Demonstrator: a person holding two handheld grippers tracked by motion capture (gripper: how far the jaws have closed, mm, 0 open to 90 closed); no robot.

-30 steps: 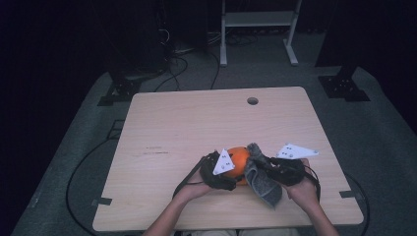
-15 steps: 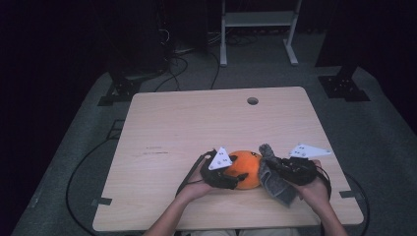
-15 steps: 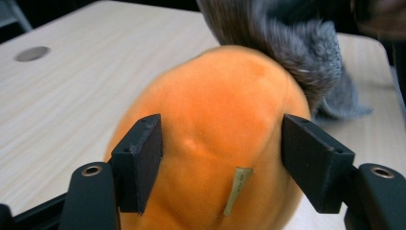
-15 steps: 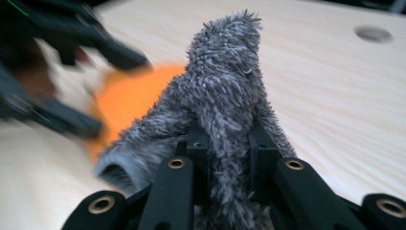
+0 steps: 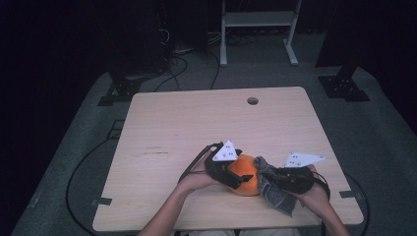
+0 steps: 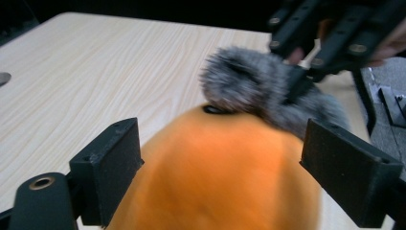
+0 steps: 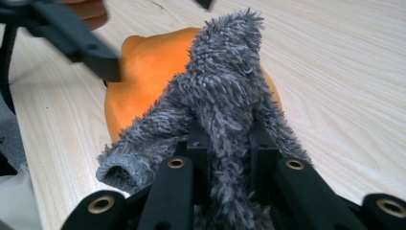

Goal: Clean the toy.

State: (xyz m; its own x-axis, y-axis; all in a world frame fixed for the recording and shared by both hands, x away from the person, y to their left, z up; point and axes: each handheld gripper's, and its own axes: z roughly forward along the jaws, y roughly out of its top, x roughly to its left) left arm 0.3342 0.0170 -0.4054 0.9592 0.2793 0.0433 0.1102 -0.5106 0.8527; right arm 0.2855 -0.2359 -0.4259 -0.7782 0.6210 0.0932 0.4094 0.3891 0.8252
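Observation:
An orange rounded soft thing [image 5: 244, 172] lies near the table's front edge. My left gripper [image 5: 235, 176] is shut on it, and its two black jaws press the orange thing [image 6: 225, 177] from both sides. A grey fluffy cloth [image 5: 274, 192] drapes against the orange thing's right side. My right gripper [image 5: 275, 178] is shut on that cloth [image 7: 225, 91], which bulges up between the jaws and rests on the orange thing [image 7: 143, 72]. In the left gripper view the grey cloth [image 6: 249, 86] sits behind the orange top, with the right gripper [image 6: 306, 72] pinching it.
The light wooden table [image 5: 196, 128] has a round cable hole [image 5: 253, 101] near its far edge. Black cables [image 5: 83, 167] run over the grey floor at the left. A white frame [image 5: 255, 29] stands behind the table in the dark.
My right gripper has pulled the grey cloth to the right and slightly nearer, uncovering more of the orange thing. The left gripper has kept its hold and barely shifted.

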